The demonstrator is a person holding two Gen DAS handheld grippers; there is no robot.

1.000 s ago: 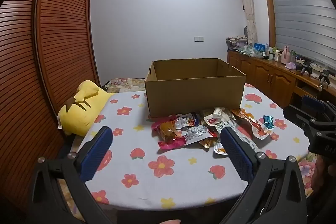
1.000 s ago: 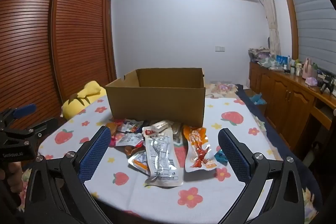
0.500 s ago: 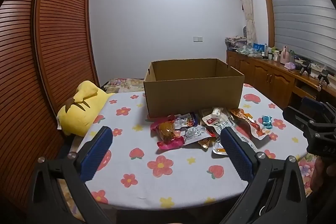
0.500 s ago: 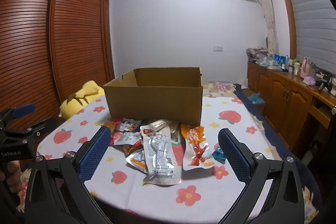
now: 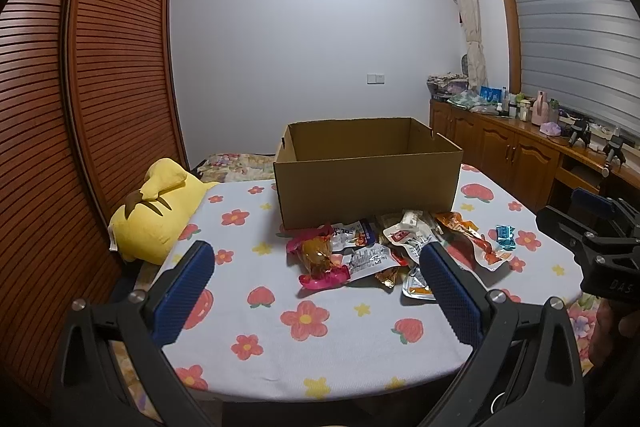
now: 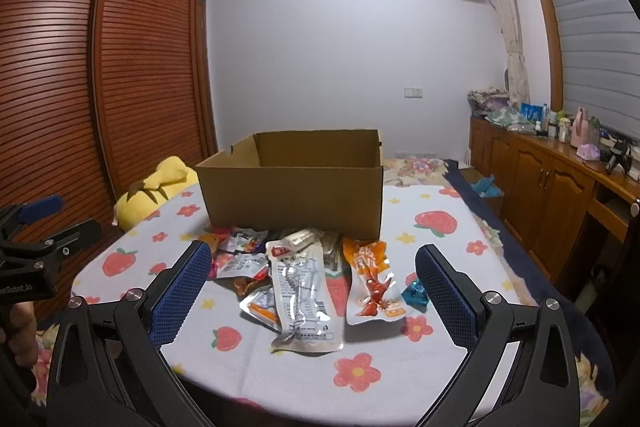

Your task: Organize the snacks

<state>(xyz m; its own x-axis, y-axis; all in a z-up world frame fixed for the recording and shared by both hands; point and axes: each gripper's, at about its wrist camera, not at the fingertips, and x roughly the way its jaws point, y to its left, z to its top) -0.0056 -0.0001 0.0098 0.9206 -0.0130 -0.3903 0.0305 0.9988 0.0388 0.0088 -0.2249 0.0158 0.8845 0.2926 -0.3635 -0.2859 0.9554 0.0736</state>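
An open cardboard box (image 5: 366, 173) (image 6: 292, 195) stands on the flowered tablecloth (image 5: 304, 339). A pile of snack packets (image 5: 376, 251) (image 6: 304, 271) lies just in front of it: a pink-and-amber packet (image 5: 320, 261), a long silver packet (image 6: 306, 291), an orange packet (image 6: 370, 283) and a small blue one (image 6: 416, 293). My left gripper (image 5: 316, 287) is open and empty, held above the table's near edge. My right gripper (image 6: 308, 291) is open and empty, short of the pile. Each gripper shows at the edge of the other's view.
A yellow plush pillow (image 5: 158, 211) lies at the table's left edge. A slatted wooden wardrobe (image 5: 80, 107) stands on the left. A wooden cabinet (image 5: 520, 155) with clutter on top runs along the right wall.
Both grippers have tilted slightly, so the box and snacks sit a little lower in both views. Nothing on the table has moved.
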